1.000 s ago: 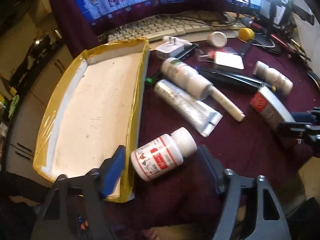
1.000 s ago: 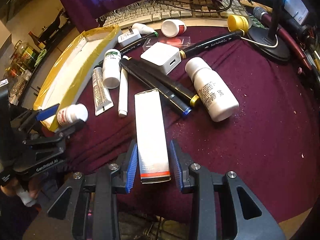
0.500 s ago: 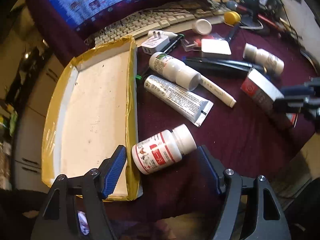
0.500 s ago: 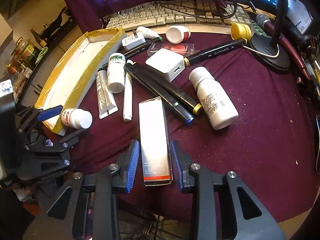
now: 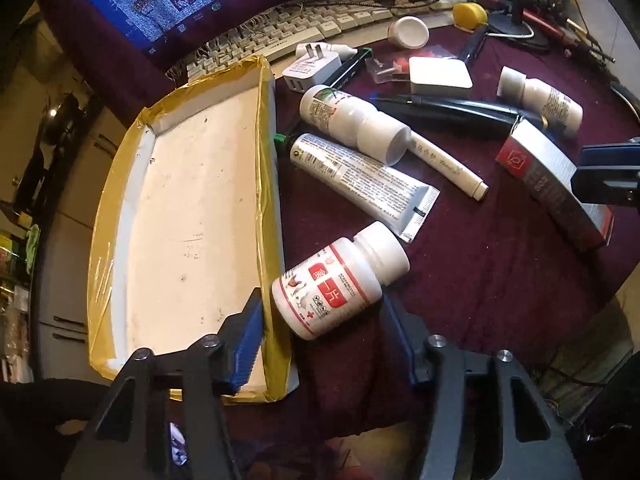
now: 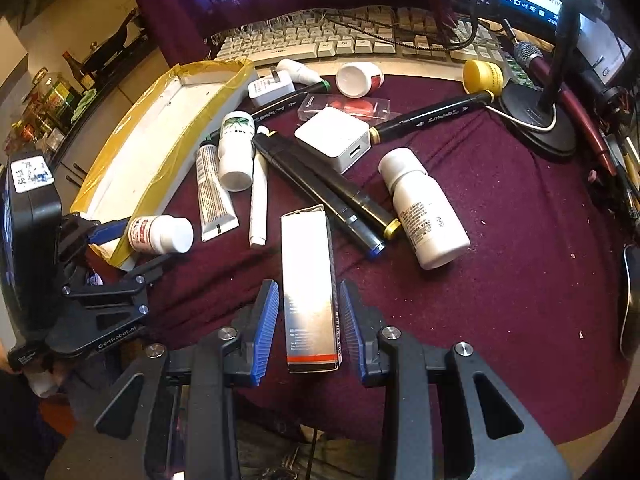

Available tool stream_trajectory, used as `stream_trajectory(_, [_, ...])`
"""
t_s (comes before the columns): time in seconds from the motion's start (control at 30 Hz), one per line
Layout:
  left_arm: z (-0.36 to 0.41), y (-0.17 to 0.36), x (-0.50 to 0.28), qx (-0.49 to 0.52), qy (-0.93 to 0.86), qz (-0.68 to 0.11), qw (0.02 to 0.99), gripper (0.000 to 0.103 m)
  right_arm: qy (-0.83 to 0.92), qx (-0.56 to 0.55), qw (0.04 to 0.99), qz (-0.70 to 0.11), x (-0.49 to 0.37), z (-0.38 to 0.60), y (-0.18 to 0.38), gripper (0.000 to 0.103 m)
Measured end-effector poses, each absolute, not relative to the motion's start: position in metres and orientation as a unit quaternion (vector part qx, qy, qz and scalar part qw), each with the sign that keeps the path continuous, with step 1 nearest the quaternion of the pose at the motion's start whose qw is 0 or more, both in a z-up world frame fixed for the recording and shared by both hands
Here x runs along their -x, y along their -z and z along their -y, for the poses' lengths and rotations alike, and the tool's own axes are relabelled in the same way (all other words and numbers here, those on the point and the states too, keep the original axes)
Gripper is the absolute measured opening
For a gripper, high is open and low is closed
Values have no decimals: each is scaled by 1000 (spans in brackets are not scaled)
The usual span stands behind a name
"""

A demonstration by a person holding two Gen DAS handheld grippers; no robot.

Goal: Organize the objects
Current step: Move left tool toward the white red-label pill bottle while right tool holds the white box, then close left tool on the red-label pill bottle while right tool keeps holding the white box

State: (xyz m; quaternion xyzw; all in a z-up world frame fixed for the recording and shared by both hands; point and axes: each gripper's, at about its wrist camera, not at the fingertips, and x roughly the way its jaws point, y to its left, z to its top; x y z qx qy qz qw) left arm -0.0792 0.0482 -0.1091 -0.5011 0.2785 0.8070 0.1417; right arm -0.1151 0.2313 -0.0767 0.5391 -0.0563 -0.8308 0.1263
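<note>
Bottle [image 5: 340, 282] and box [image 6: 310, 284] still sit between open left [image 5: 320, 336] and right tongs [image 6: 308, 320], seemingly ungripped.

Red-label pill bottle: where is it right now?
The pill bottle lies on its side between the open left gripper's fingers, beside the tray's right wall, just below the tube.

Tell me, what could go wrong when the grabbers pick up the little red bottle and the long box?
The red-label bottle lies on its side between the open left hand-held gripper, so it might roll away. One left finger sits over the tray's yellow edge and could bump it. The long box between the open right hand-held gripper touches the black markers, so lifting it may nudge them.
</note>
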Motion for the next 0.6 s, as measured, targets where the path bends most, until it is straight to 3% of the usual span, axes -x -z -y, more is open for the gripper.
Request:
stream_trajectory(0.27, [-37, 106, 83, 517, -806, -251, 141, 44, 829, -541, 131, 52, 117, -222, 78, 30])
stream_trajectory(0.43, [-26, 102, 88, 520, -806, -244, 141, 26, 829, -541, 134, 45, 119, -216, 79, 30])
stream_trajectory(0.6, [-25, 105, 95, 513, -812, -245, 134, 25, 831, -539, 132, 37, 122, -216, 79, 30])
